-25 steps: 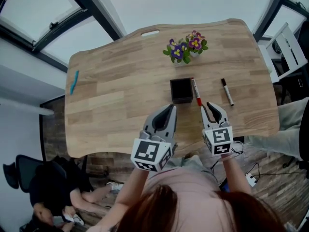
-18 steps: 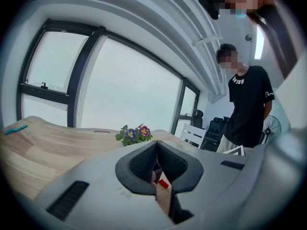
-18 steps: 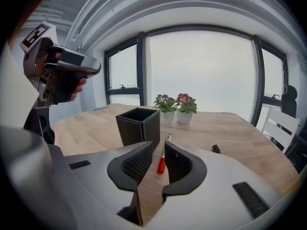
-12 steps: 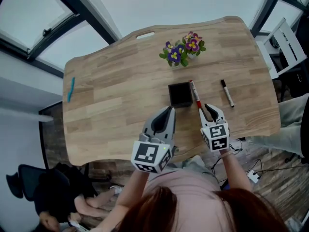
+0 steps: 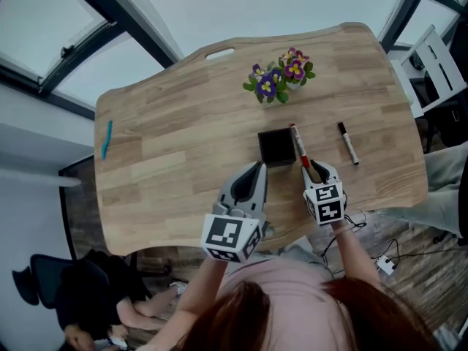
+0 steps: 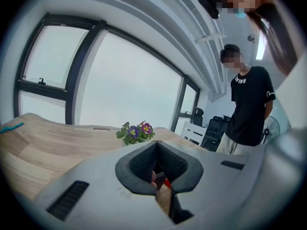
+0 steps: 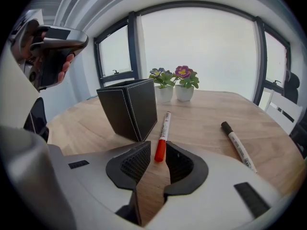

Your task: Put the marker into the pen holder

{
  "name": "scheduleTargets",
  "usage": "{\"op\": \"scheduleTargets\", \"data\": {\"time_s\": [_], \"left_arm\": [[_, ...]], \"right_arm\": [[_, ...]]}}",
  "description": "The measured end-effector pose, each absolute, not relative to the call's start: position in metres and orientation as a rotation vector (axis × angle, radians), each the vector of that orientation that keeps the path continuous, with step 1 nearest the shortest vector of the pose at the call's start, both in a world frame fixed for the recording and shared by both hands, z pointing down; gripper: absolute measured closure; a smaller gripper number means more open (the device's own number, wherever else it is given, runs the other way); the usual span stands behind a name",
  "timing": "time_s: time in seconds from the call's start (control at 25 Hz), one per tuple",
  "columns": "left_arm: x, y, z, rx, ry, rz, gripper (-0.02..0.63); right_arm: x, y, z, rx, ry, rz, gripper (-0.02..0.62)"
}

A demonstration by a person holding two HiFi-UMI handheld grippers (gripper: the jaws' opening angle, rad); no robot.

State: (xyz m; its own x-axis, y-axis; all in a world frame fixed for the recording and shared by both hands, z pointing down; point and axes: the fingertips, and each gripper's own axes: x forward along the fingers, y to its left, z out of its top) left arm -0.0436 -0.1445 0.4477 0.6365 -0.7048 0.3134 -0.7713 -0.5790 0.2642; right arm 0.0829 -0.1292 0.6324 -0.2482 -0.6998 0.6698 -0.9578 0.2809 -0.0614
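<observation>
On the wooden table (image 5: 183,130) lies the red marker (image 7: 164,123), flat on its side. Its long side runs from the person toward the flowers (image 5: 281,75). The red cap is at the near end. The white body points away, toward the flowers. The marker lies just beside the pen holder (image 5: 276,146), on its right side, and is not in it.

The right gripper (image 7: 157,153) is low at the near edge of the table. Its two fingers are apart, and the red cap lies between their tips. The fingers do not squeeze it. The left gripper (image 6: 156,145) is held over the near edge too, left of the right one. Its fingers are pressed together at the tips, with nothing between them.

The pen holder is a black square box that stands up with its top open. From above, its inside only looks dark. The flowers are purple and pink and sit in two small white pots (image 7: 184,93) behind the box.

A second marker (image 5: 347,142) lies further right, apart from the red one. It lies the same way, but its black cap is at the far end. Both markers have small print on their white bodies, too small to read. Each gripper's cube has black and white squares on it. A blue thing (image 5: 107,138) lies near the far left edge of the table.
</observation>
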Motion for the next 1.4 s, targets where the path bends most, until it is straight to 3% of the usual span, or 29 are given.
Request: {"op": "scheduleTargets", "data": {"time_s": [0.4, 0.72, 1.4], "left_arm": [[-0.048, -0.153, 0.460, 2.467, -1.145, 0.275, 0.604], [-0.053, -0.157, 0.467, 2.454, -1.120, 0.273, 0.604], [-0.059, -0.158, 0.459, 2.410, -1.191, 0.218, 0.604]], "right_arm": [[0.090, -0.131, 0.655, 1.463, -1.921, 0.682, 0.506], [0.084, -0.127, 0.657, 1.421, -1.909, 0.662, 0.540], [0.100, -0.134, 0.616, 1.485, -1.977, 0.471, 0.546]]}}
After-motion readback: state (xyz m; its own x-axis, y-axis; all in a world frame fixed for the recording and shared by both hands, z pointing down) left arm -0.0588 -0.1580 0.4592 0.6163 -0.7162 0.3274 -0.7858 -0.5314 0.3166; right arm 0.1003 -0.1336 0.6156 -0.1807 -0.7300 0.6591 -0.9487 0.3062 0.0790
